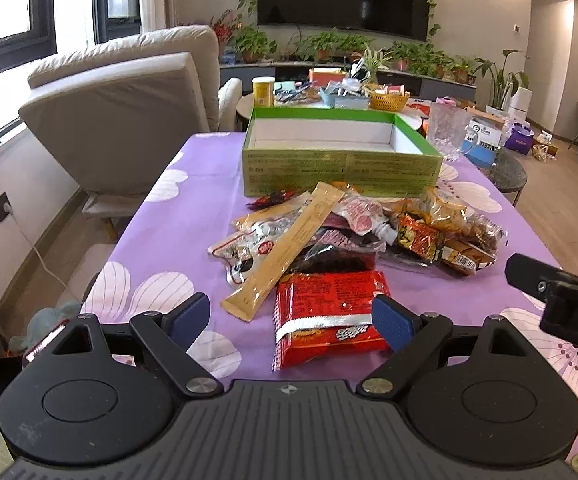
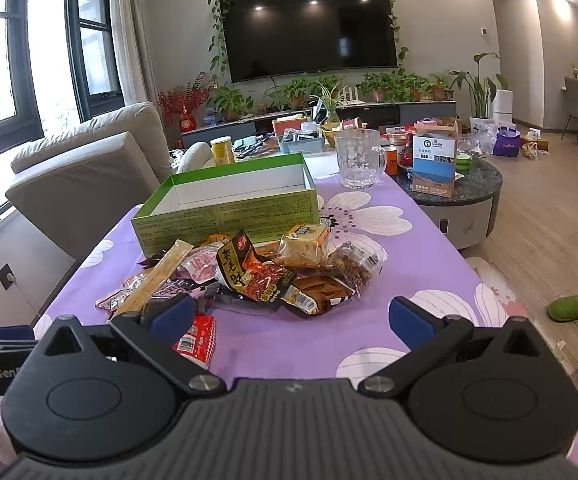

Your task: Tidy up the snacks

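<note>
- Purple flowered tablecloth [image 1: 161, 240] covers the table we work at, with a living room behind it.
- We see the snack pile [image 1: 353, 232] heaped near the middle, just in front of the open green box [image 1: 341, 172], which looks empty.
- Our left gripper [image 1: 291, 320] hovers with its jaws wide apart and nothing between the pads; the red packet [image 1: 329, 312] lies flat just beyond them.
- Our right gripper [image 2: 291, 316] is likewise spread and holds nothing, with the pile ahead of it.
- The long tan stick pack [image 1: 285, 248] lies slantwise over the heap, its long axis running from the near left up toward the box on the far right.
- We judge that the packets overlap loosely, so pulling one could drag its neighbours off toward the table edge.
- Slick wrappers may slide out of a pinch, and a grip across the stick's end would let it swing.
</note>
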A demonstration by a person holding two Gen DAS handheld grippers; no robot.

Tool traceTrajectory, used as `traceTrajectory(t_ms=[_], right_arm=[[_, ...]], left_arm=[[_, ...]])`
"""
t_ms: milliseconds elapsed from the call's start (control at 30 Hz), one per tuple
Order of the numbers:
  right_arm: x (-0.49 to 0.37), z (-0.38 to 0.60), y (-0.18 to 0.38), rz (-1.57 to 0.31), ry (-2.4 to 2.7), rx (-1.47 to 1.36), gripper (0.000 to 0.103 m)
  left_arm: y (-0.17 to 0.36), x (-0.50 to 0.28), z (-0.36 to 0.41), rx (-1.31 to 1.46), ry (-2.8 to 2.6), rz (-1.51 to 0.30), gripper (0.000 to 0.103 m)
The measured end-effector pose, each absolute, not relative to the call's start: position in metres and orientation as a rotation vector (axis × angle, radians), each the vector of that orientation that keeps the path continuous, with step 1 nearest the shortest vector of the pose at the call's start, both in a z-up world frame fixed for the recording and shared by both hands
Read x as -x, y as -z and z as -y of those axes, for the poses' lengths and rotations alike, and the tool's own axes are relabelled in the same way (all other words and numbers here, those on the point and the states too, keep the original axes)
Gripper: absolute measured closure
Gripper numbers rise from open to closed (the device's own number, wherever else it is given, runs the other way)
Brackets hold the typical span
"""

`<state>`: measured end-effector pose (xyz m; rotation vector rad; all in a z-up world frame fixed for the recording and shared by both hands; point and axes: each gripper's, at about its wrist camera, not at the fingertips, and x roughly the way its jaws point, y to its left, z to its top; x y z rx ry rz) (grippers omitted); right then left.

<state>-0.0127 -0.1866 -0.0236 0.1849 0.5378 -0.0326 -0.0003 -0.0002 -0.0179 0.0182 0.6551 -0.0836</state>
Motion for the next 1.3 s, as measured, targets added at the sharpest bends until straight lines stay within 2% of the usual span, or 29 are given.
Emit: traceTrajectory(t_ms=[900,967,1033,1300], right_arm=[[0.016,0.180,0.024,-0.498,0.019,-0.140,0.041],[0.014,0.183,0.026,-0.520,-0.001,-0.168,0.041],[0.012,0.186,0.029,-0.542,-0.013,-0.198,0.041],[0.016,0.191,0.030,-0.521,0.015,-0.228,0.041]], left_arm=[[0.018,-0.003,0.001,-0.015,0.047,-0.674,0.016],[0.018,-0.002,0.002,-0.009,0.075,-0.681,0.019],[0.018,-0.002,0.003,-0.011,0.092,-0.685,0.026],[0.021,-0.003,0.009,-0.032,0.103,-0.713,0.030]])
